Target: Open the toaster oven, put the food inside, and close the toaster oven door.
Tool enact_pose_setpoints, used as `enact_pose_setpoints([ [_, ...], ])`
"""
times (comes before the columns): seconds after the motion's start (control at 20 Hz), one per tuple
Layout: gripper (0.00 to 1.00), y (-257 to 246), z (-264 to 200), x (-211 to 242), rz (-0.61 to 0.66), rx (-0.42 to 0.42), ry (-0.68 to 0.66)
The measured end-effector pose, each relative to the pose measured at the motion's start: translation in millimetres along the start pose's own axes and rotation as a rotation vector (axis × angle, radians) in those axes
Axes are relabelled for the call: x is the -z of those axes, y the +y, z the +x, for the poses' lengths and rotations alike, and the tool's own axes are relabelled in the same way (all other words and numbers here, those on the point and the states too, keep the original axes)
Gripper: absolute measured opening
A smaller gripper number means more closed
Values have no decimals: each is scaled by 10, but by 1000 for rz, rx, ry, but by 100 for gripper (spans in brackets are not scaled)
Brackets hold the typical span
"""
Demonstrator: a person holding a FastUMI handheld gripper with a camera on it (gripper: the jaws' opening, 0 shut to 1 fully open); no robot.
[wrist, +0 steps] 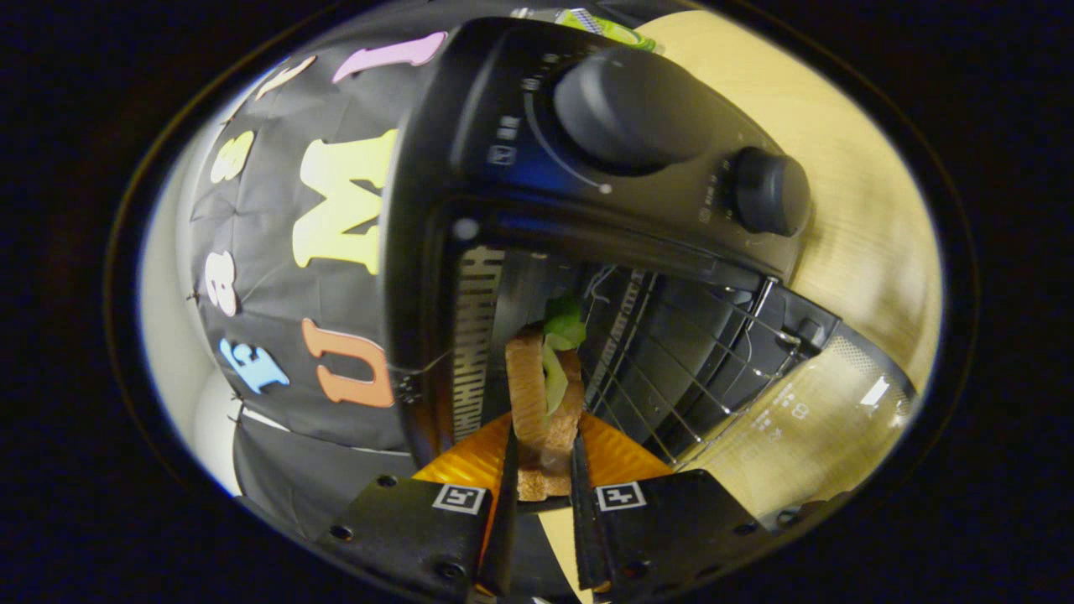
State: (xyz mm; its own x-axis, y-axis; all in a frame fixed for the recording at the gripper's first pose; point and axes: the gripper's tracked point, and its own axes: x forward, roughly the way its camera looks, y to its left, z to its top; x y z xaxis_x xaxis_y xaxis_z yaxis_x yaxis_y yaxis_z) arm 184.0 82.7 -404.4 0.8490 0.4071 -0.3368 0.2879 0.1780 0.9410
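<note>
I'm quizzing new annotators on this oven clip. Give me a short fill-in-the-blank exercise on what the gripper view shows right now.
1. The gripper is shut on a ____ with green lettuce in it.
2. The toaster oven door is ____.
3. The oven's control panel carries ____ round knobs.
4. Beyond the held food, inside the oven, sits a wire ____.

Missing words: sandwich; open; two; rack

Toaster oven (503,126) mouth open ahead of fingers (509,470); door (822,403) down.
</note>
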Motion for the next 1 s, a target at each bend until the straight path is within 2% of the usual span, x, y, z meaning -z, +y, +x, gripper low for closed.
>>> enact_pose_setpoints([
  [0.1,34,4,81,-3,24,-17,-29],
  [0.25,35,10,180,51,-20,0,-25],
  [0.35,42,-51,167,103,-15,30,-27],
  [0.45,58,-75,159,169,-18,39,-12],
  [0.5,60,-88,142,200,-39,58,-2],
  [0.8,74,-183,93,554,-308,230,120],
  [0.95,89,-205,28,691,-498,339,208],
  [1.0,89,-239,-8,732,-545,378,240],
])
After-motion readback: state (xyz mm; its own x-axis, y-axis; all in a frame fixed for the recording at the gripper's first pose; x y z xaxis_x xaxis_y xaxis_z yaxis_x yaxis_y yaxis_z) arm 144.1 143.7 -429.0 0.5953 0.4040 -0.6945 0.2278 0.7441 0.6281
